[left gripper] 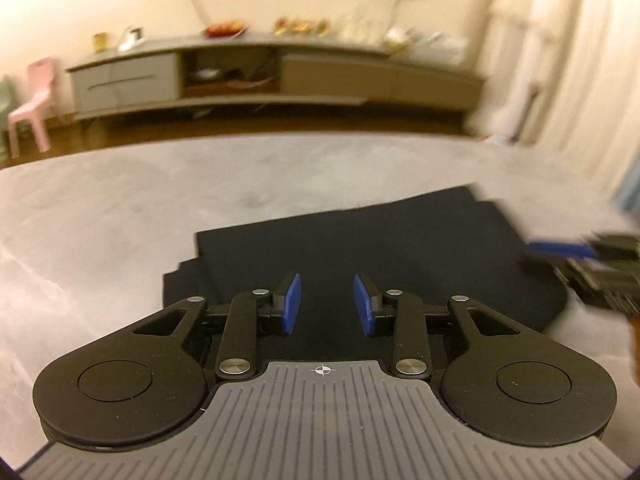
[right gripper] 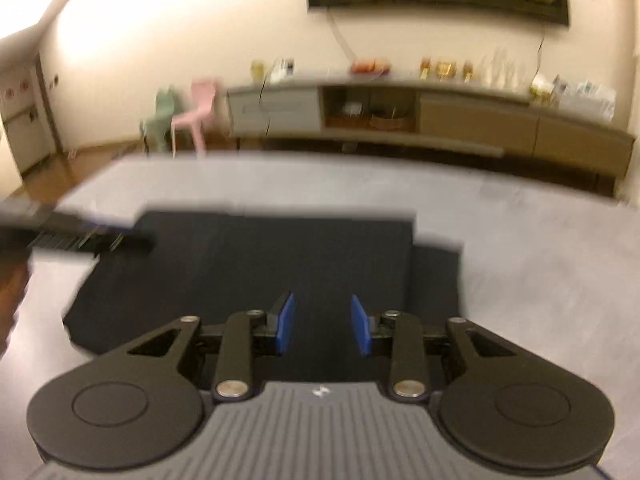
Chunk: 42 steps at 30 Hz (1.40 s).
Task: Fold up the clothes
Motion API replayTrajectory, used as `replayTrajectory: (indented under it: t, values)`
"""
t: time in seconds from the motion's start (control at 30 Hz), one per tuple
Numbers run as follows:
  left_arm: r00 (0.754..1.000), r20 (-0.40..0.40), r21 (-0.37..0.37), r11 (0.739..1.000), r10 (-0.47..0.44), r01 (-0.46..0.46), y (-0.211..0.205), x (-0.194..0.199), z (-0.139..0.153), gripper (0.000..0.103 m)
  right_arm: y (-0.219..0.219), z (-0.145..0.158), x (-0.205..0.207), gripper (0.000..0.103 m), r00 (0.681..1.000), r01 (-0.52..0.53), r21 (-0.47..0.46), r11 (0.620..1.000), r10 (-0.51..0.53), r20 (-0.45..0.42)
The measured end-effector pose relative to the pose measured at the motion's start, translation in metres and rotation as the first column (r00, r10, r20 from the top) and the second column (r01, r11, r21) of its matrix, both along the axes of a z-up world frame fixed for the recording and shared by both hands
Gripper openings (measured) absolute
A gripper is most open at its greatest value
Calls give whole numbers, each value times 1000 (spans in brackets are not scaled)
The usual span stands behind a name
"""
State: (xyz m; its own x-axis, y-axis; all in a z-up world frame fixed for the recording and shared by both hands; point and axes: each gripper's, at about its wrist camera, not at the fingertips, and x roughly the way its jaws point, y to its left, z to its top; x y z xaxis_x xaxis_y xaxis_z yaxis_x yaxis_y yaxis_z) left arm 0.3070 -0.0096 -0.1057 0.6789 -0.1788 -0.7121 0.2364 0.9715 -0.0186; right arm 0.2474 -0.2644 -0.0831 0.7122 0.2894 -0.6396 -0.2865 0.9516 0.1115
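A dark folded garment (left gripper: 360, 248) lay on the grey table (left gripper: 120, 208), its long axis running left to right, a lower layer sticking out at each end. The left gripper (left gripper: 326, 304) hung above its near edge, blue pads parted, holding nothing. The right gripper (right gripper: 322, 330) stood likewise, spread wide and empty over the cloth. Both views were blurred; no writing could be read. A low sideboard (right gripper: 400, 116) stood against the far wall.

No readable text, labels, brands or numbers, both views blurred
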Motion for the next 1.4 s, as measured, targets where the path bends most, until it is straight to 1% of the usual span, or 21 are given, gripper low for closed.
replayTrajectory:
  t: [0.03, 0.13, 0.2, 0.23, 0.3, 0.4, 0.47, 0.53, 0.6, 0.7, 0.77, 0.8, 0.87, 0.9, 0.97, 1.03, 1.1, 1.17, 1.2, 1.27, 1.4]
  values:
    - [1000, -1, 4, 1000, 2, -2, -2, 7, -1, 22, 2, -9, -4, 23, 1000, 2, -40, 999, -3, -28]
    - [1000, -1, 8, 1000, -5, 5, -6, 20, 1, 31, 3, -11, -10, 14, 999, -16, -96, 995, 13, -41]
    - [1000, 0, 6, 1000, -19, 19, -6, 24, 4, 30, 4, -11, -11, 13, 997, -35, -120, 992, 27, -69]
    - [1000, 1, 5, 1000, -26, 26, -6, 26, 6, 25, 4, -10, -10, 13, 995, -48, -126, 991, 37, -95]
    - [999, 2, 4, 999, -40, 40, -6, 30, 10, 20, -1, 9, 3, 14, 997, -21, -91, 996, 15, -72]
    - [998, 4, 1, 998, -61, 61, -7, 35, 15, 20, -9, 37, 24, 21, 999, 19, -36, 999, -20, -37]
    - [997, 5, -1, 997, -75, 75, -7, 39, 19, 21, -5, 47, 47, 22, 999, 37, -25, 999, -37, -10]
    - [996, 7, -2, 996, -89, 89, -7, 43, 22, 24, 8, 38, 80, 21, 999, 35, -24, 999, -35, -14]
    - [996, -15, 34, 996, -86, 86, -12, 55, 13, 24, 17, 21, 104, 19, 998, 38, -23, 999, -38, -44]
    - [999, -36, 41, 999, -25, 26, 0, 70, -3, 26, 8, -12, 121, 17, 983, 92, -104, 990, -107, -148]
    - [999, -34, 51, 999, 11, -9, 10, 78, -10, 32, -9, -16, 112, 19, 985, 114, -58, 992, -120, -125]
    - [999, -31, 43, 999, 12, -10, 13, 80, -12, 36, -12, -16, 107, 20, 980, 142, -69, 988, -150, -128]
    - [999, -28, 48, 998, 39, -37, 20, 78, -6, 29, -19, -15, 99, 20, 977, 153, -107, 982, -167, -134]
    - [998, -26, 53, 997, 56, -54, 24, 76, -1, 19, -27, -11, 92, 21, 971, 179, -94, 979, -191, -142]
    - [1000, -3, 12, 1000, 11, -11, 24, 48, 11, 18, -47, 4, 63, 21, 973, 202, -10, 979, -202, -110]
    - [998, 28, -41, 997, -56, 58, 23, 12, 25, 22, -57, 7, 35, 21, 974, 207, 64, 976, -200, -104]
    - [992, 42, -85, 988, -123, 126, 19, -22, 33, 25, -58, -2, 16, 21, 974, 187, 94, 978, -172, -146]
    - [984, 0, -98, 979, -181, 180, 9, -48, 22, 26, -52, -14, 6, 22, 973, 188, 63, 980, -177, -149]
    - [984, -14, -77, 981, -179, 177, 5, -54, 13, 26, -48, -13, 3, 23, 972, 192, 49, 980, -183, -146]
    - [988, -14, -24, 987, -157, 156, 5, -62, -4, 25, -40, -10, -1, 23, 971, 199, 19, 980, -195, -138]
    - [995, -11, -15, 995, -96, 96, 18, -58, -4, 26, -30, -10, -16, 23, 971, 199, 10, 980, -196, -136]
